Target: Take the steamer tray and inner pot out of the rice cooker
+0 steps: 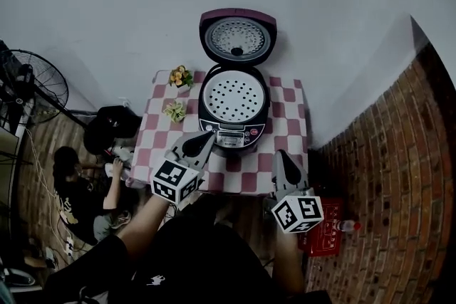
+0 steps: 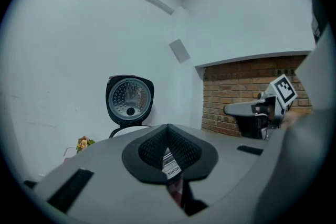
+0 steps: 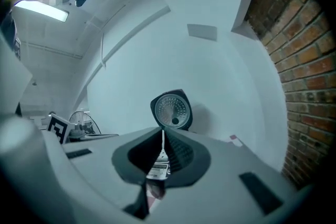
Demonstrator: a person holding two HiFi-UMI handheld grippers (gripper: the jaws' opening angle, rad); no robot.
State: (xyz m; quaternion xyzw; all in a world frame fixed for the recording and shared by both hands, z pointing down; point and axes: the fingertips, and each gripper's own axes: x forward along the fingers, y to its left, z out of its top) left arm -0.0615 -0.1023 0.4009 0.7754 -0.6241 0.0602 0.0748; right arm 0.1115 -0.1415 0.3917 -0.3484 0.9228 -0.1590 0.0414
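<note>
A dark rice cooker (image 1: pixel 234 126) stands on a table with a red-and-white check cloth (image 1: pixel 288 117). Its lid (image 1: pixel 237 35) is raised at the back. A white perforated steamer tray (image 1: pixel 234 96) lies in the cooker's mouth and hides the inner pot. My left gripper (image 1: pixel 206 139) is shut and empty, just off the cooker's front left corner. Shut and empty too, my right gripper (image 1: pixel 283 155) hangs over the table's front right edge, apart from the cooker. The left gripper view shows shut jaws (image 2: pixel 169 131) below the lid (image 2: pixel 129 99). The right gripper view shows the same (image 3: pixel 161 134) under the lid (image 3: pixel 171 109).
Two small flower pots (image 1: pixel 181 75) (image 1: pixel 174 110) stand on the table to the left of the cooker. A standing fan (image 1: pixel 32 85) and a person sitting on the floor (image 1: pixel 78 189) are at the left. A red crate (image 1: pixel 324 231) and a brick wall (image 1: pixel 399 167) are at the right.
</note>
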